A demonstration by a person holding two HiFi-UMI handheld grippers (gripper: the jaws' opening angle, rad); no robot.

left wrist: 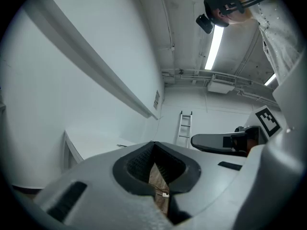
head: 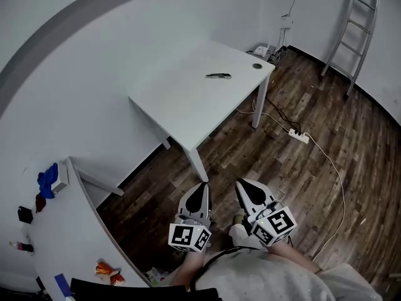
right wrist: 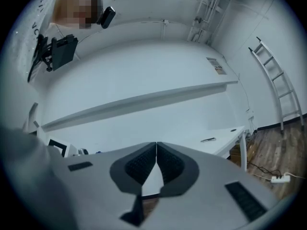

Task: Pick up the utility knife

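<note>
right hand-held gripper (right wrist: 156,146): jaws together, empty | utility knife (right wrist: 208,139): lying on white table (right wrist: 227,136), well apart

We see the utility knife (head: 218,76), dark and slim, lying flat on the white table (head: 182,99). It rests near the table's far end, close to the round cable hole (head: 257,66).

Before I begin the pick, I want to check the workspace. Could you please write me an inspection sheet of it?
Surface: white table, with a cable hole near its far corner.
Job's things: utility knife lies flat on the white table, untouched.
Clutter: small coloured items on the side table at the left.
Grippers: left gripper and right gripper are both shut, empty and far from the knife.
Cables: power strip and cables on the wood floor.
Surroundings: ladder against the wall.
</note>
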